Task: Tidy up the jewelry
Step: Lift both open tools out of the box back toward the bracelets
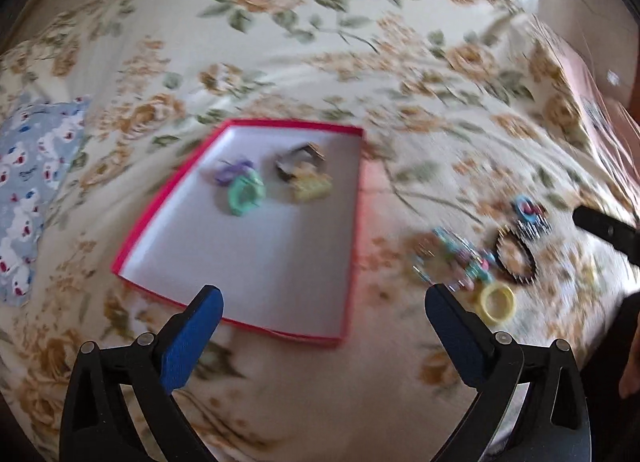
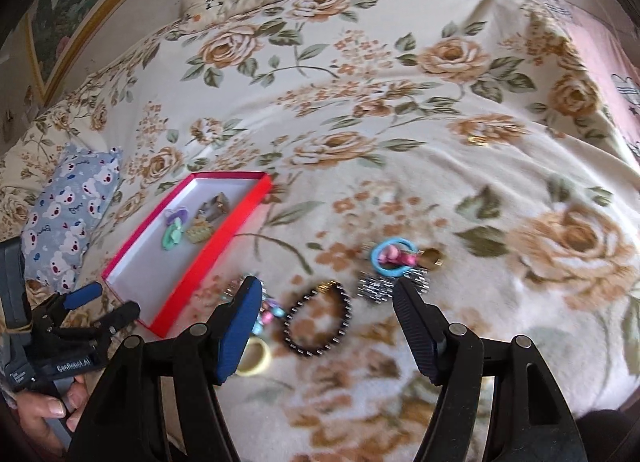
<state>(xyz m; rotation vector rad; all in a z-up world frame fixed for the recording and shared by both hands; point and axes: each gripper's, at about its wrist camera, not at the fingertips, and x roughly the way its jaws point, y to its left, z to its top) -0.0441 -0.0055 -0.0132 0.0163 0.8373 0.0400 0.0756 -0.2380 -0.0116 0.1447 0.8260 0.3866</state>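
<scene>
Both hand-held grippers are released and carry nothing: the left hand-held gripper (image 1: 324, 302) stands spread wide over the near edge of the red box (image 1: 352, 222), and the right hand-held gripper (image 2: 326, 294) hangs parted above the black bead bracelet (image 2: 318, 320). That bracelet lies on the flowered bedspread (image 2: 360, 102) among the loose pieces: a yellow ring (image 2: 256, 360) just beside it, a silver link band (image 2: 380, 288) and a blue hair tie (image 2: 390, 260) a little beyond. A green ring (image 1: 246, 194) and a few other pieces already lie in the box.

The bracelet looks light and limp, likely strung on elastic, so it should sag when lifted; a pinch across one side of the loop seems safest, since smooth beads may roll out of a shallow hold. The bedspread is soft and will give under the fingertips.

Open bedspread lies to the right and beyond. The box's low wall needs clearing on the way in, and the left hand-held gripper sits close by that path.
</scene>
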